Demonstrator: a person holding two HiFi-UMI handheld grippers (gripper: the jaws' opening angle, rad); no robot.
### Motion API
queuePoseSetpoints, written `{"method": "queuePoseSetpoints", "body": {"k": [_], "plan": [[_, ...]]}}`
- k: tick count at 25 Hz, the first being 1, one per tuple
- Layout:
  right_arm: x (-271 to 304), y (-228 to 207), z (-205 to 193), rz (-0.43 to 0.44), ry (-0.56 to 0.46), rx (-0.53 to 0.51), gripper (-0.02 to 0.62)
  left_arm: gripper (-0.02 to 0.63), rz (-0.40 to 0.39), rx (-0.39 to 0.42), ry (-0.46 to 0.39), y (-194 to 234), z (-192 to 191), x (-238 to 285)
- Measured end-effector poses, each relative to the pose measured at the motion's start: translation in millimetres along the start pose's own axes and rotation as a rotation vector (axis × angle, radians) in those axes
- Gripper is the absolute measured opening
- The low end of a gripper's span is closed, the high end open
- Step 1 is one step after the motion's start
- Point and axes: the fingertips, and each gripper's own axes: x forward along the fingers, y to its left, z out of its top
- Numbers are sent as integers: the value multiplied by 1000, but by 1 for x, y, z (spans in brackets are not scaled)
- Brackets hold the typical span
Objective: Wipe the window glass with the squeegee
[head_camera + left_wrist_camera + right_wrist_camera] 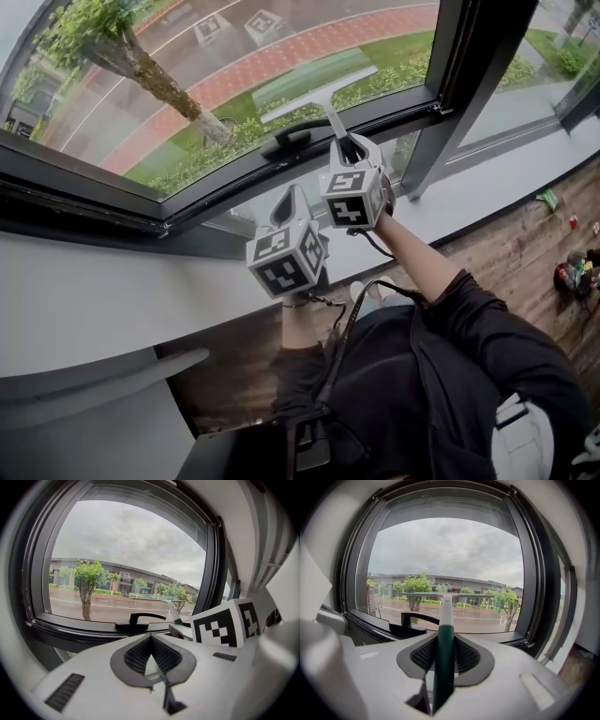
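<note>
Right tool (pixel 445 658) clamped on squeegee (pixel 319 94) handle, left tool (pixel 152 653) closed, empty: we should press blade flat on window glass (pixel 234 56).

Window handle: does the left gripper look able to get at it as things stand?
Probably yes. The window handle lies straight ahead of the left gripper with nothing between them; the right gripper, shut on the squeegee, sits off to the side. The left's shut, empty jaws would need opening first.
</note>
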Motion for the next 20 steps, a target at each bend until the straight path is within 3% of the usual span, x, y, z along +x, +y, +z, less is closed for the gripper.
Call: {"method": "queuePoseSetpoints", "body": {"k": [20], "plan": [[4, 3, -32, 36, 83, -4, 89, -2, 36, -32, 34, 4, -17, 1]]}}
